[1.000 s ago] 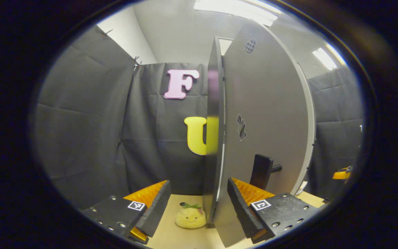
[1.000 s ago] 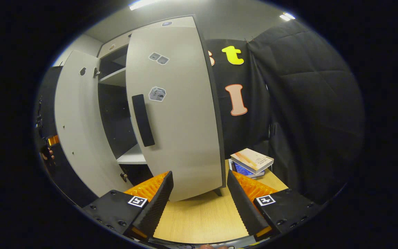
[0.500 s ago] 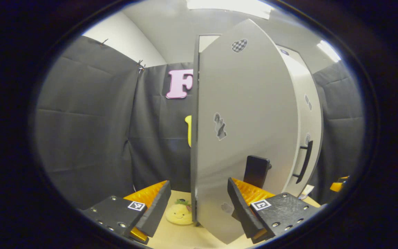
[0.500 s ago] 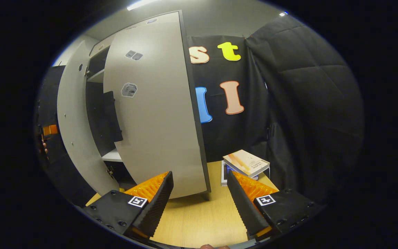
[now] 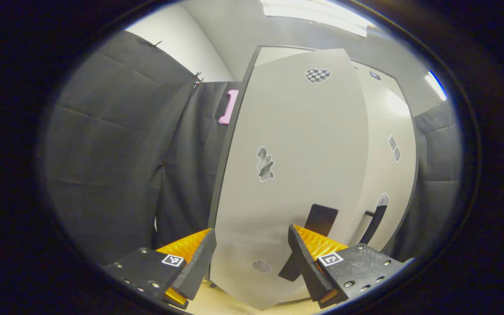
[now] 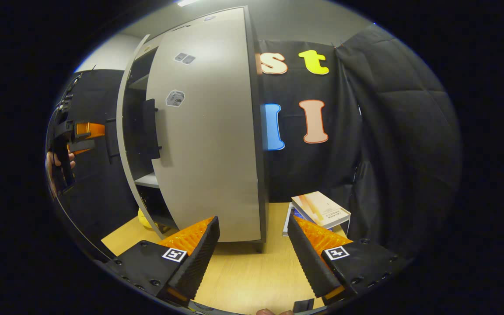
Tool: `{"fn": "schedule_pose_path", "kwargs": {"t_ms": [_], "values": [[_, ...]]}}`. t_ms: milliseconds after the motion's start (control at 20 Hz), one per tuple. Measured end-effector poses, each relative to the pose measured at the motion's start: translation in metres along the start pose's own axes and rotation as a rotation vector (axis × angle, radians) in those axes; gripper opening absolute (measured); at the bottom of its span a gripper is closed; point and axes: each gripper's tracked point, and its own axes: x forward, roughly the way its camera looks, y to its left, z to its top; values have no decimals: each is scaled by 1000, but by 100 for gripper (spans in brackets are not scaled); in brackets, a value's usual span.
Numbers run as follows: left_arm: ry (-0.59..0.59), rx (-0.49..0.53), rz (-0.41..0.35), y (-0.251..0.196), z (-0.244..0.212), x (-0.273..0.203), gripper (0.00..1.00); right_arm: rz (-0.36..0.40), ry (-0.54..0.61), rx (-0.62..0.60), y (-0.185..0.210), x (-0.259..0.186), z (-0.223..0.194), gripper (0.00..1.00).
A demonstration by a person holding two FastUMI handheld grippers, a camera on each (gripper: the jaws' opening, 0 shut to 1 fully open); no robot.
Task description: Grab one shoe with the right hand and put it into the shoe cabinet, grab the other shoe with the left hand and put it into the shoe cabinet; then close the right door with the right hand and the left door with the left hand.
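1. Cabinet [image 6: 208, 131] stands on the bench [image 6: 252, 271], against the black cloth wall.
2. Right door [image 6: 204, 144] looks shut or nearly so; its dark handle [image 6: 149, 129] sits near the left edge.
3. Left door [image 5: 287, 175] is ajar, seen in the right gripper view as a thin edge with a gap showing shelves.
4. Shoes: hidden, cannot tell.
5. Left tool [image 5: 252, 258] spread, empty, close before the left door; its handle [image 5: 313, 227] is just past the right finger.
6. Right tool [image 6: 252, 253] spread, empty, above the bench, apart from the cabinet.
7. Books [image 6: 320, 210] lie right of the cabinet.
8. Yellow toy [image 6: 145, 218] peeks out at the cabinet's lower left.
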Motion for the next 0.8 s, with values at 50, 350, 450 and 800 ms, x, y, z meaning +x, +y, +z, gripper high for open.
{"fn": "schedule_pose_path", "kwargs": {"t_ms": [50, 350, 450, 800], "values": [[1, -12, -18, -3, 1, -5, 94, -4, -4, -8, 1, 0, 4, 98], [-45, 48, -93, -1, 10, -44, 93, -23, -83, 20, 25, -1, 48, 98], [-48, 59, -124, -3, 9, -58, 94, -48, -109, -2, 27, -4, 60, 98], [-70, 113, -127, 26, -2, -109, 96, -79, -182, 27, 57, -17, 74, 98]]}}
